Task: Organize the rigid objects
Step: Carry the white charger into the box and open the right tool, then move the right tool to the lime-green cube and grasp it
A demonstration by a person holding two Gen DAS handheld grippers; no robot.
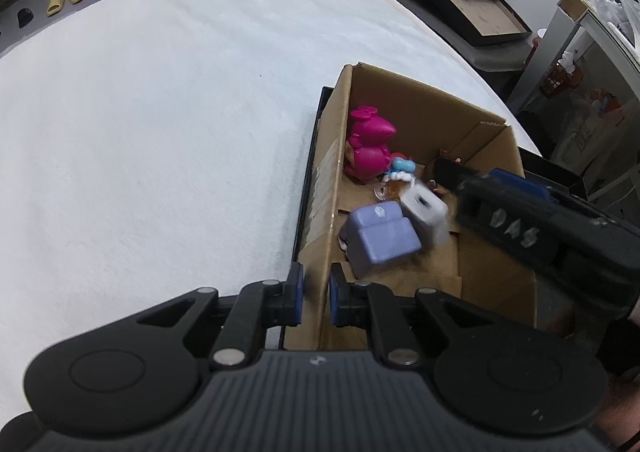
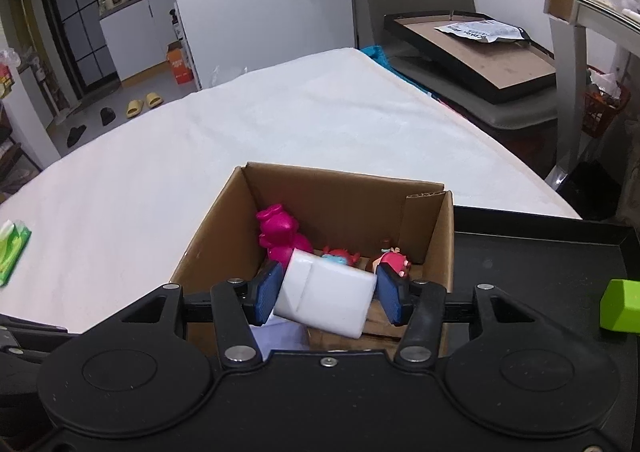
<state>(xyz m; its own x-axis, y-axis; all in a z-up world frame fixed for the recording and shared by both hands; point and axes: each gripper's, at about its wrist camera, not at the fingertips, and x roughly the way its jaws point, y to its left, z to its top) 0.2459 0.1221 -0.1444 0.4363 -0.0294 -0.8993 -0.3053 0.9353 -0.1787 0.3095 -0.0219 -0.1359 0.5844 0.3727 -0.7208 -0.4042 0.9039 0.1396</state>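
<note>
An open cardboard box [image 1: 424, 92] [image 2: 340, 176] stands in a black tray [image 2: 540, 252] on the white-covered table. Inside it lie a pink figure [image 1: 368, 144] [image 2: 280, 232], a lilac block [image 1: 380, 240] and small toy figures [image 2: 394, 262]. My left gripper [image 1: 316, 292] is shut on the box's near left wall, one pad on each side. My right gripper [image 2: 328, 286] hangs over the box with a white block [image 2: 328, 292] [image 1: 424, 214] between its blue pads. The block is tilted, blurred and looks loose, and the pads do not press on it.
A green block [image 2: 622, 304] lies on the tray at the right edge. A green tissue pack [image 2: 12, 248] sits at the table's far left. A chair with a flat black box [image 2: 480, 56] stands beyond the table, with shelves to the right.
</note>
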